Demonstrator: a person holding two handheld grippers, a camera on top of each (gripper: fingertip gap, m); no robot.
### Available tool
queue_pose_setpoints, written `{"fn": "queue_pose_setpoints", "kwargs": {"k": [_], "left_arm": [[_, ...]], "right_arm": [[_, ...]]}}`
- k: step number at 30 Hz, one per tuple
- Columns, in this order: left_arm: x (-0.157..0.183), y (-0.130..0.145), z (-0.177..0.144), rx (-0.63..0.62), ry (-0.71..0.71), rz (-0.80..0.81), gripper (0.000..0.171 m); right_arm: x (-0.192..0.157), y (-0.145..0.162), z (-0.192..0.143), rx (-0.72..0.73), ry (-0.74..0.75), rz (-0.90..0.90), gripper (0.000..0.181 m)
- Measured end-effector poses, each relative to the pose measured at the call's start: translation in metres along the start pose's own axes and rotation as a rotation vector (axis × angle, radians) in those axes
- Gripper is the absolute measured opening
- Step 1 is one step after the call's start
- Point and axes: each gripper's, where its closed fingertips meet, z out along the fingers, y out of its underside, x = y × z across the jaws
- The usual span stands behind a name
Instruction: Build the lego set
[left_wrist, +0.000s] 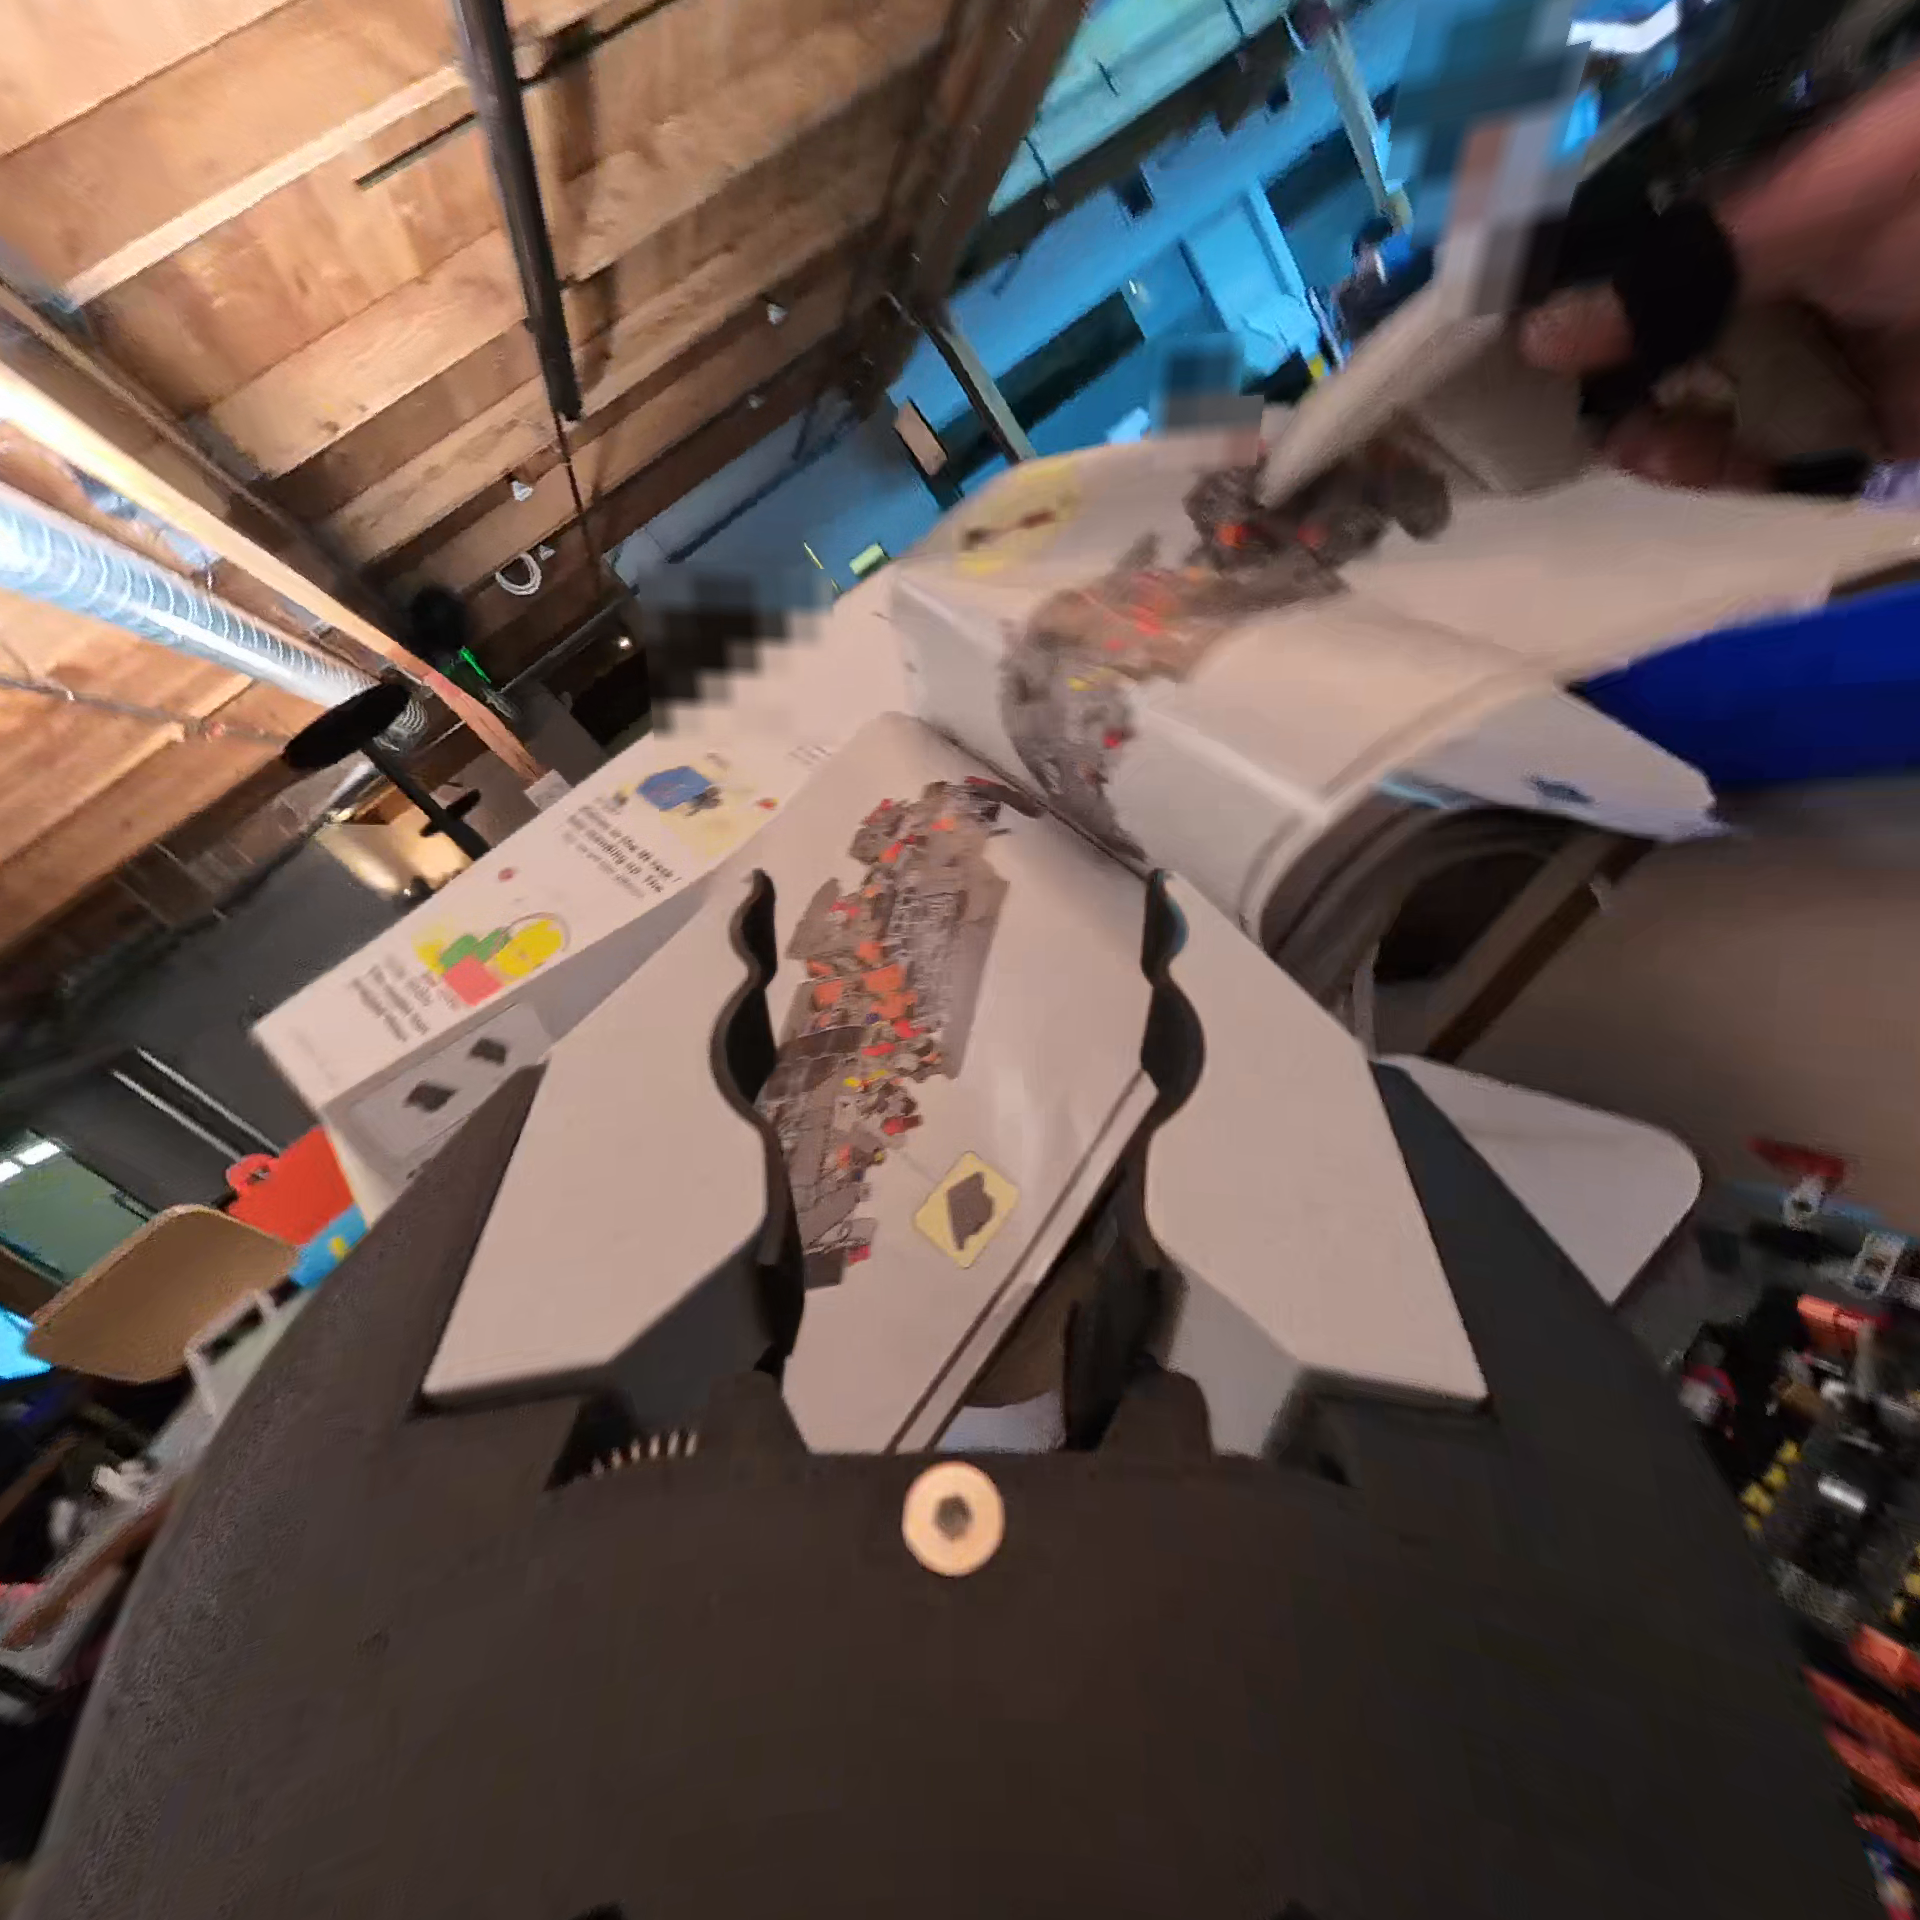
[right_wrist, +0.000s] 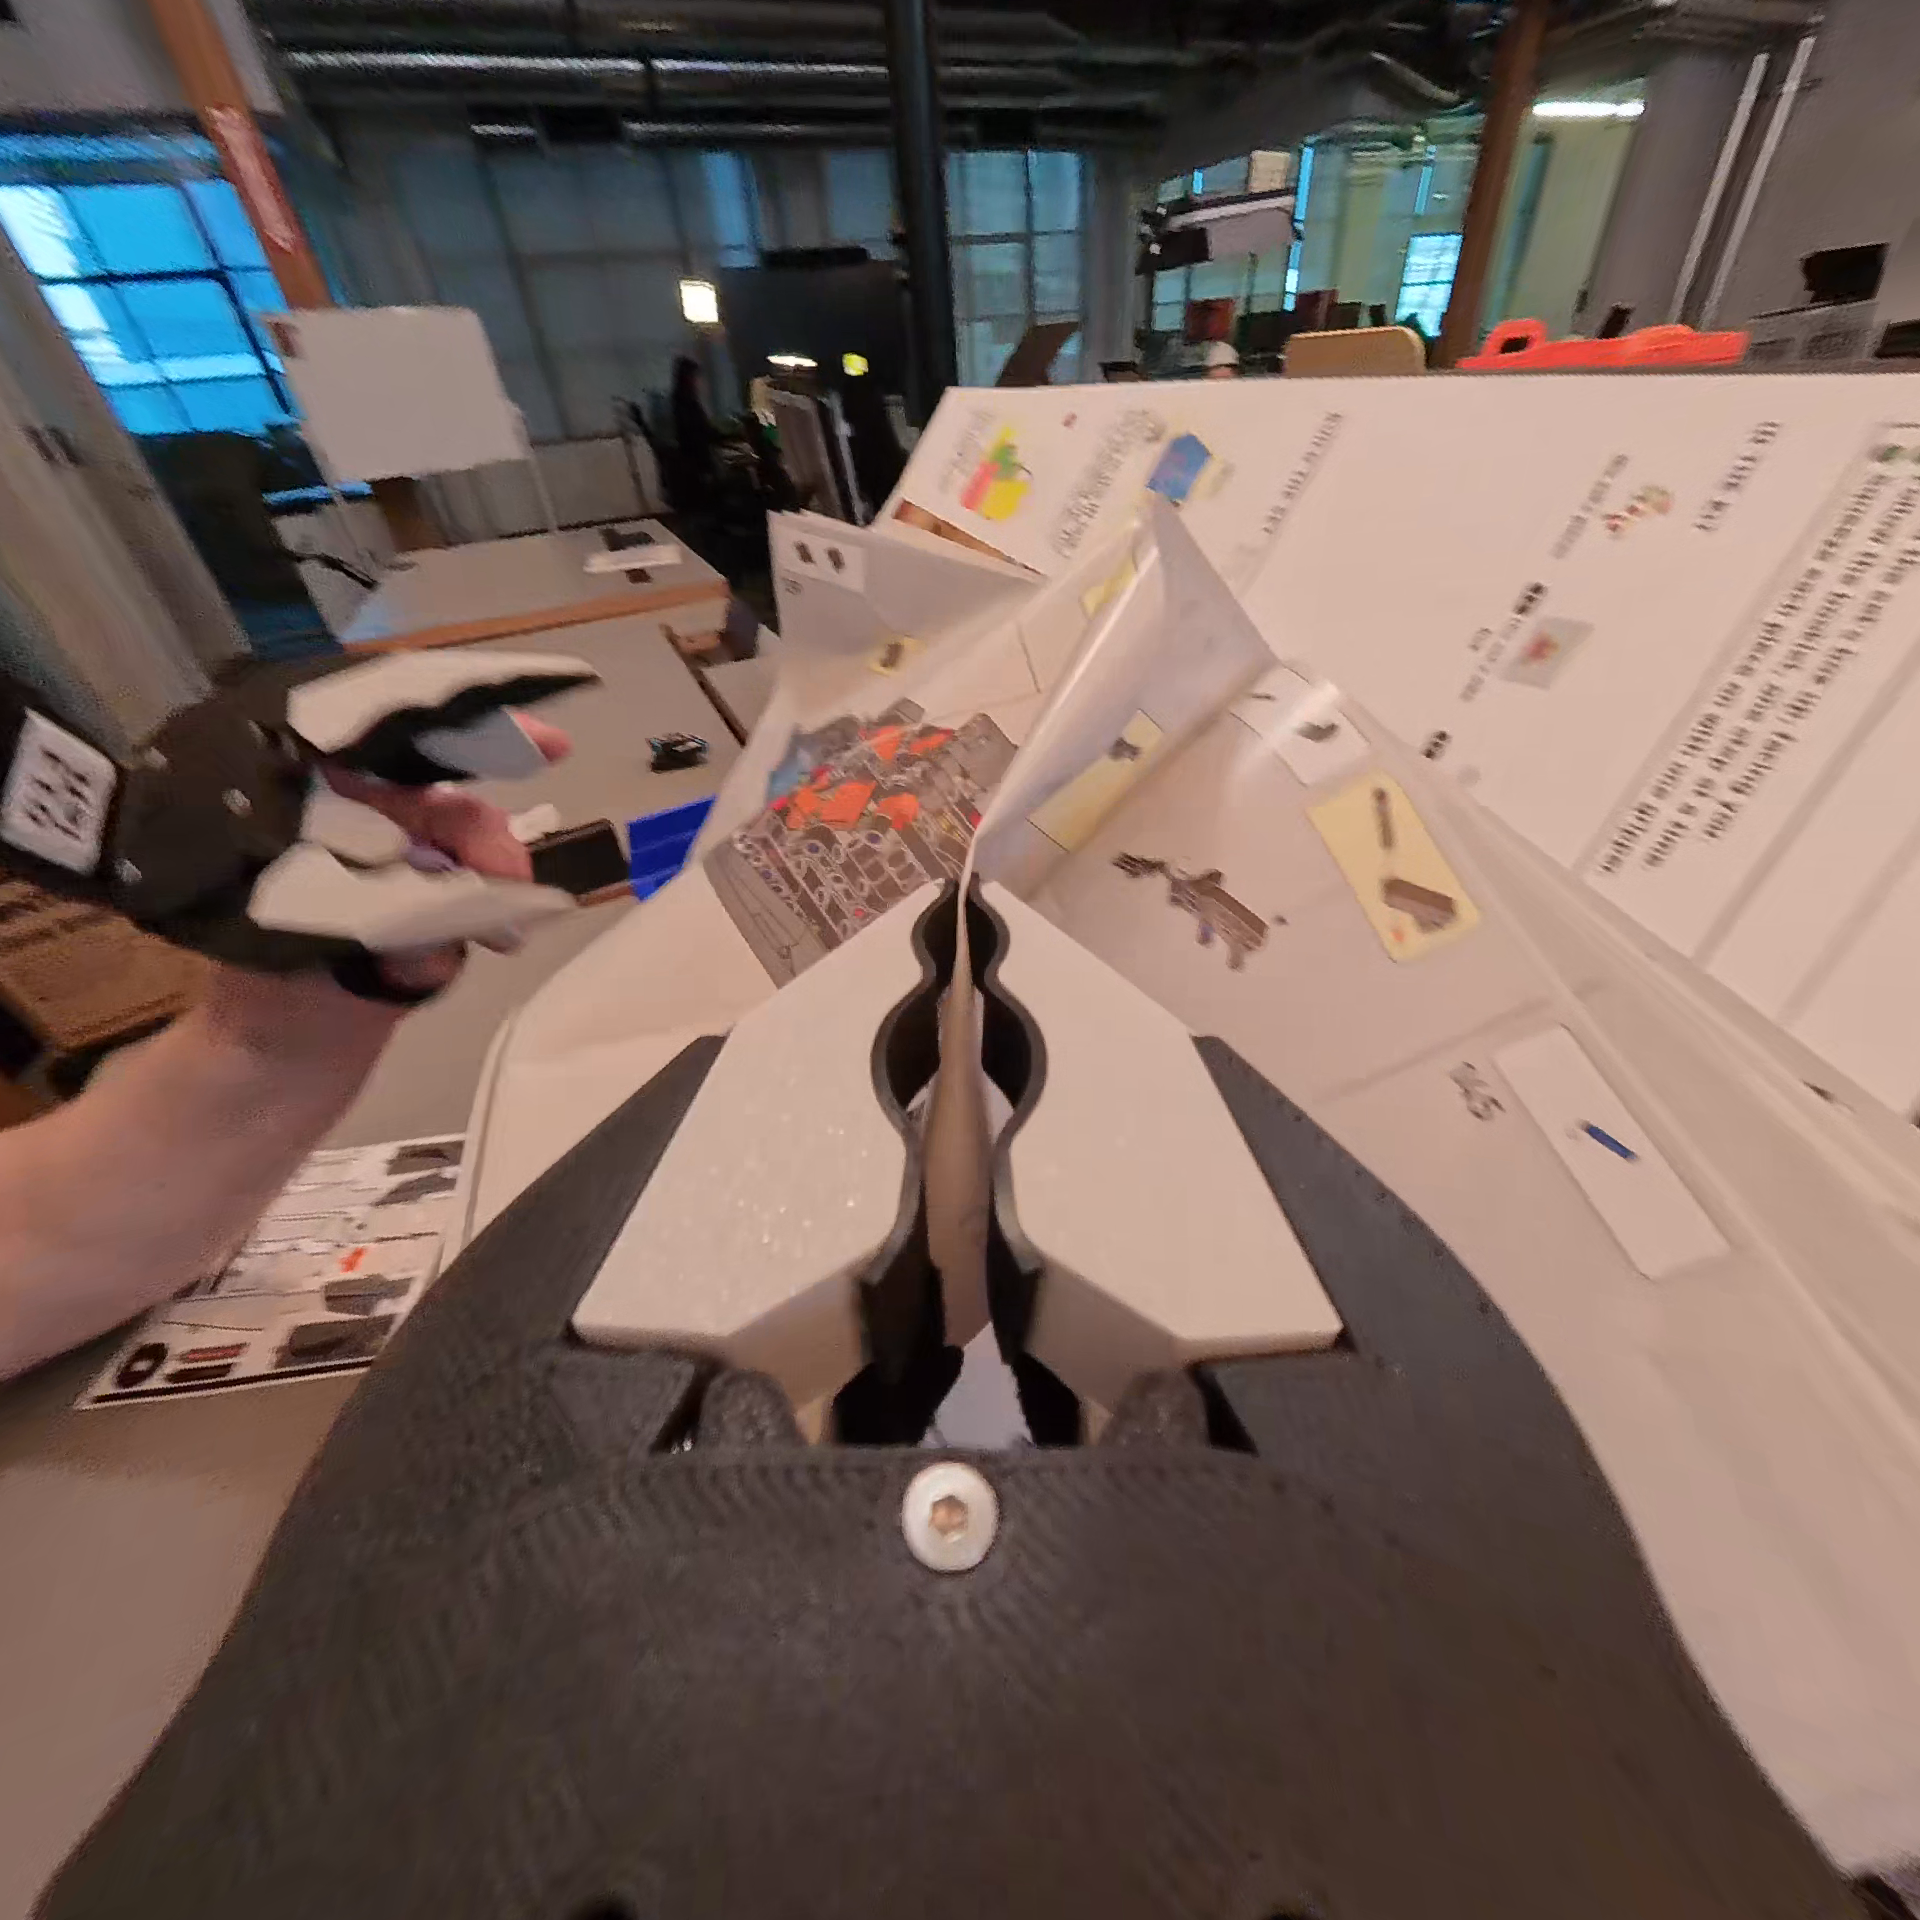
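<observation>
Here, the right gripper (right_wrist: 961, 914) pinches a page of the open instruction booklet (right_wrist: 1299, 935); the left gripper (left_wrist: 956, 935) is spread over another page. Loose lego pieces (left_wrist: 1829, 1475) lie on the table (right_wrist: 187, 1507).

The white paper instruction booklet (right_wrist: 1143, 665) carries grey, black and orange model drawings, pale yellow part boxes and small red, green, yellow and blue brick pictures. Both grippers have textured black bodies, white fingers (left_wrist: 623, 1195) and wavy black pads. A blue sheet (right_wrist: 670, 844) lies far left on the grey table (right_wrist: 613, 717).
</observation>
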Motion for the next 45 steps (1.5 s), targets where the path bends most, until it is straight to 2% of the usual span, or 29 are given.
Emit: {"fn": "queue_pose_setpoints", "kwargs": {"k": [3,4,8,12,14,17,20,23,27,31,37,39,44,45], "left_arm": [[0.034,0.01,0.015,-0.097,0.039,0.18,0.08],[0.04,0.01,0.018,-0.099,0.033,0.204,0.076],[0.062,0.007,0.026,-0.094,0.067,0.21,0.081],[0.065,-0.007,0.029,-0.069,0.022,0.22,0.047],[0.062,-0.009,0.026,-0.048,-0.02,0.225,0.02],[0.05,-0.009,0.023,-0.037,-0.03,0.121,0.001],[0.028,-0.009,0.016,-0.02,-0.057,0.004,0.0],[0.007,-0.008,0.009,0.017,-0.062,-0.136,0.0],[-0.016,-0.003,0.001,0.023,-0.082,-0.228,0.006],[-0.037,0.002,-0.007,0.018,-0.116,-0.255,0.006],[-0.062,0.017,-0.015,-0.017,-0.159,-0.286,0.007],[-0.068,0.022,-0.017,-0.029,-0.168,-0.292,0.008],[-0.074,0.027,-0.019,-0.05,-0.177,-0.306,0.009],[-0.075,0.027,-0.019,-0.05,-0.177,-0.305,0.009]], "right_arm": [[-0.015,-0.013,0.008,0.037,-0.068,0.054,0.0],[-0.018,-0.017,0.01,0.046,-0.074,0.067,0.002],[-0.037,-0.021,0.024,0.033,-0.094,0.054,0.008],[-0.06,-0.025,0.036,0.029,-0.132,0.048,0.018],[-0.072,-0.029,0.039,0.044,-0.183,0.053,0.032],[-0.08,-0.039,0.03,0.082,-0.214,0.032,0.058],[-0.063,-0.056,0.005,0.178,-0.136,-0.005,0.075],[-0.03,-0.053,-0.016,0.188,-0.019,-0.018,0.078],[0.055,-0.006,-0.036,-0.003,0.34,-0.166,0.074],[0.103,0.04,-0.043,-0.125,0.452,-0.143,0.073],[0.128,0.084,-0.038,-0.279,0.529,-0.185,0.068],[0.129,0.09,-0.036,-0.313,0.542,-0.211,0.058],[0.129,0.095,-0.032,-0.343,0.554,-0.236,0.051],[0.128,0.094,-0.032,-0.343,0.552,-0.238,0.04]]}}
